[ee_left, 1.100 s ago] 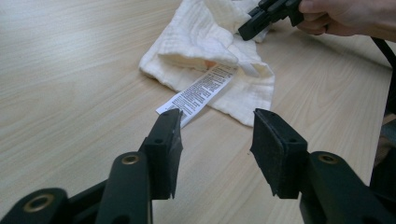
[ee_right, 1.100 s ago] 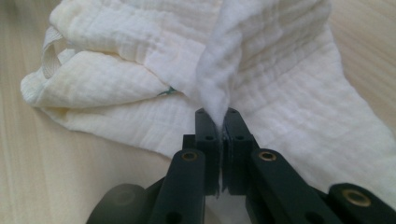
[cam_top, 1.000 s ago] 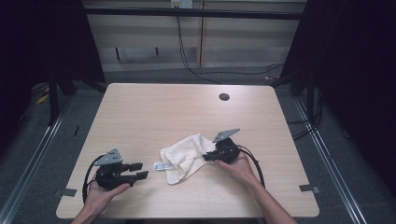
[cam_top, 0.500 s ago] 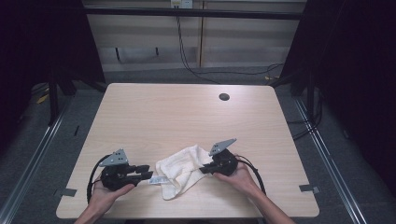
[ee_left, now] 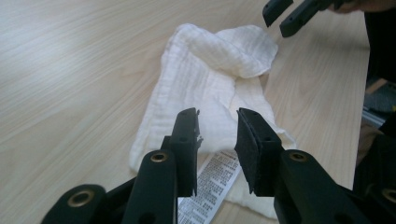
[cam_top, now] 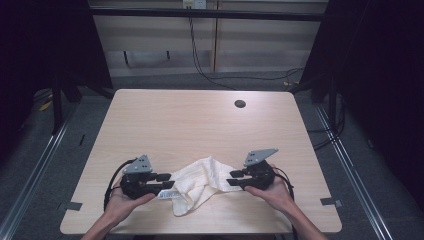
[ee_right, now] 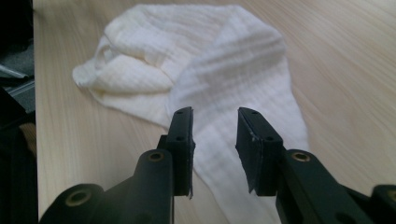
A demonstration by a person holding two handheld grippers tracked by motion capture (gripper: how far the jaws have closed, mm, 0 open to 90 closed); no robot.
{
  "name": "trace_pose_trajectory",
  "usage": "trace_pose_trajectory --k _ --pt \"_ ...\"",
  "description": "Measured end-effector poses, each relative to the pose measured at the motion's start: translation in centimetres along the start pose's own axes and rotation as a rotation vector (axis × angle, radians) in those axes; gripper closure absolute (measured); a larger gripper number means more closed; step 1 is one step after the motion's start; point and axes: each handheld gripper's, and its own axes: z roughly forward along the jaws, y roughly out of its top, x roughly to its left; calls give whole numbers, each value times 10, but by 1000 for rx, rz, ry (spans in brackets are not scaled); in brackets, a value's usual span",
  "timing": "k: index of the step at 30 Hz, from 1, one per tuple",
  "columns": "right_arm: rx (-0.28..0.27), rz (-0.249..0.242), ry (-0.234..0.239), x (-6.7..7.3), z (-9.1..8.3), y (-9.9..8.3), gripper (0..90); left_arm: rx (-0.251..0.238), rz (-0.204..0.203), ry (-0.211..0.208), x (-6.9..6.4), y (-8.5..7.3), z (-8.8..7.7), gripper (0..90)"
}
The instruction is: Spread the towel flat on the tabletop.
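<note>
A crumpled cream cloth (cam_top: 200, 182) with a white printed label (cam_top: 165, 194) lies near the table's front edge, between my two grippers. My left gripper (cam_top: 167, 181) points right at the label end; its jaws have narrowed but stand apart, gripping nothing. In the left gripper view the cloth (ee_left: 210, 70) and label (ee_left: 217, 182) lie beyond the left gripper (ee_left: 217, 114). My right gripper (cam_top: 232, 178) points left at the cloth's right edge. Its jaws have just been opening, and in the right gripper view the right gripper (ee_right: 215, 114) is open over the cloth (ee_right: 224, 60).
The light wooden table (cam_top: 190, 125) has a dark round hole (cam_top: 240, 104) at the back right. Cables run across the floor behind it, and dark metal rails flank both sides. My right gripper (ee_left: 289, 14) shows at the top of the left gripper view.
The right gripper dragged the cloth toward the front edge, then opened, let it go and backed off right. The left gripper moved right to the cloth's label end and narrowed its jaws.
</note>
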Motion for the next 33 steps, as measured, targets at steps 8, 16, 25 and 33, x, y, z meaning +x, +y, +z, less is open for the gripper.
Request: trace_pose_trajectory --k 8,16,25,33 --pt "-14 12 -29 -11 -1 -35 687 5 -21 -38 3 -5 13 642" --pt "67 -45 -43 -12 8 -41 649 15 -8 -38 5 -8 12 554" --pt "76 -76 -95 -7 8 -42 862 -5 -19 -3 13 -10 12 524" --pt "67 -15 -63 -13 9 -41 880 -17 28 -68 8 -6 18 574"
